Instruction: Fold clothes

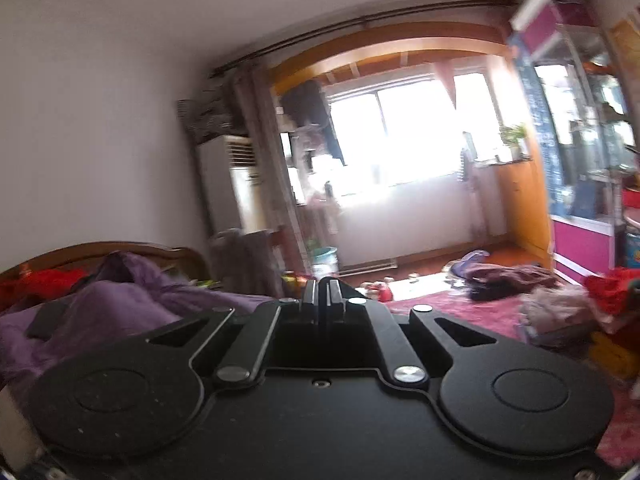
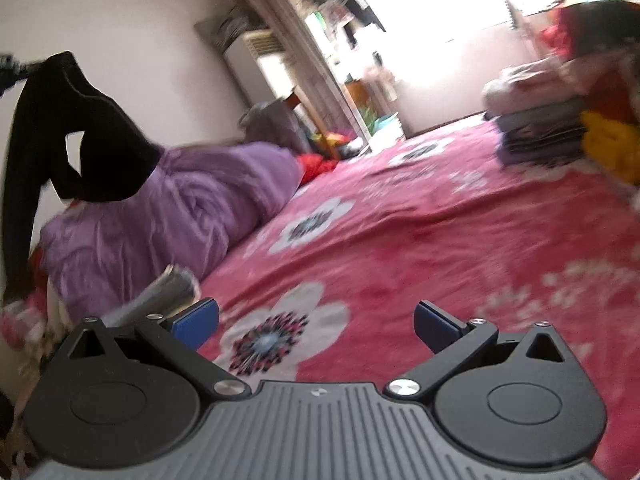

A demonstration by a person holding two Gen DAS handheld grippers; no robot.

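Note:
In the right wrist view a black garment (image 2: pixel 80 128) hangs in the air at the far left, its top pinched by my left gripper (image 2: pixel 10 68) at the frame edge. Its lower part drapes down to the purple quilt (image 2: pixel 180 200). Seen from the left wrist, my left gripper (image 1: pixel 326 292) has its fingers pressed together and points into the room. The cloth itself is hidden there, apart from a dark flap (image 1: pixel 48 320) low on the left. My right gripper (image 2: pixel 316 320) stands open just above the red floral bedspread (image 2: pixel 440 220), with nothing between its blue pads (image 2: pixel 196 320).
A stack of folded clothes (image 2: pixel 540 132) lies at the bed's far right, next to a yellow item (image 2: pixel 612 148) and red cloth. A silver cylinder (image 2: pixel 168 288) lies beside the quilt. Loose clothes (image 1: pixel 508 276) lie on the floor by the window.

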